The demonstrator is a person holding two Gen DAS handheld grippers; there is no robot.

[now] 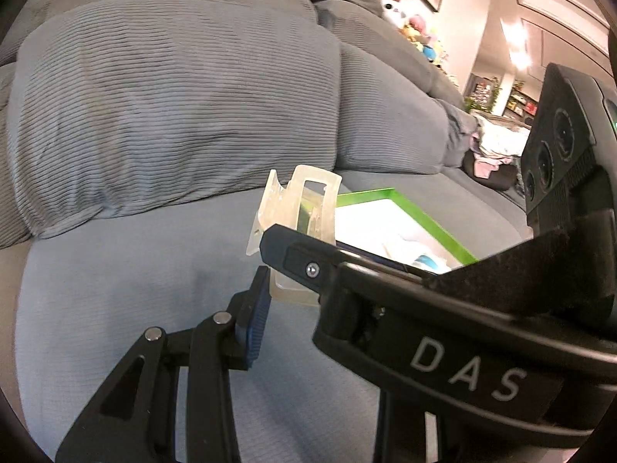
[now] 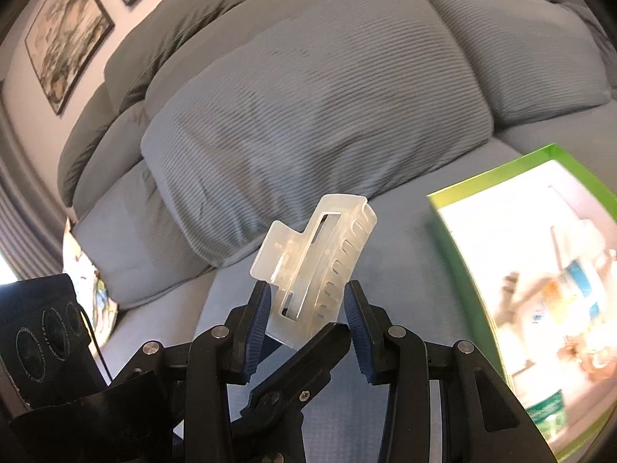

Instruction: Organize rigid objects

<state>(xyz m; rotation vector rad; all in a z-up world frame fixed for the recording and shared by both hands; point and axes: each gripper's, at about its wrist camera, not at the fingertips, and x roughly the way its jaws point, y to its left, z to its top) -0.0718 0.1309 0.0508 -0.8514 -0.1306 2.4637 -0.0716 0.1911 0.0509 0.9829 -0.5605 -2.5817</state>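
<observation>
A translucent plastic hair claw clip (image 2: 314, 258) is held up over the grey-blue sofa seat. In the right wrist view it stands tilted between my right gripper's (image 2: 308, 308) blue pads, which look close to its sides, while a black finger of the other gripper (image 2: 304, 366) reaches in from below. In the left wrist view the clip (image 1: 297, 208) sits between my left gripper's blue pad (image 1: 256, 320) and the other gripper's black finger (image 1: 300, 258), which hides my left gripper's right finger. A green-rimmed box (image 2: 462, 231) lies on the seat at right.
Large ribbed sofa back cushions (image 2: 316, 108) rise behind the seat. The green box (image 1: 435, 223) holds several small items on a white lining. A patterned pillow (image 2: 85, 281) lies at far left. Folded laundry (image 1: 497, 146) sits farther along the sofa.
</observation>
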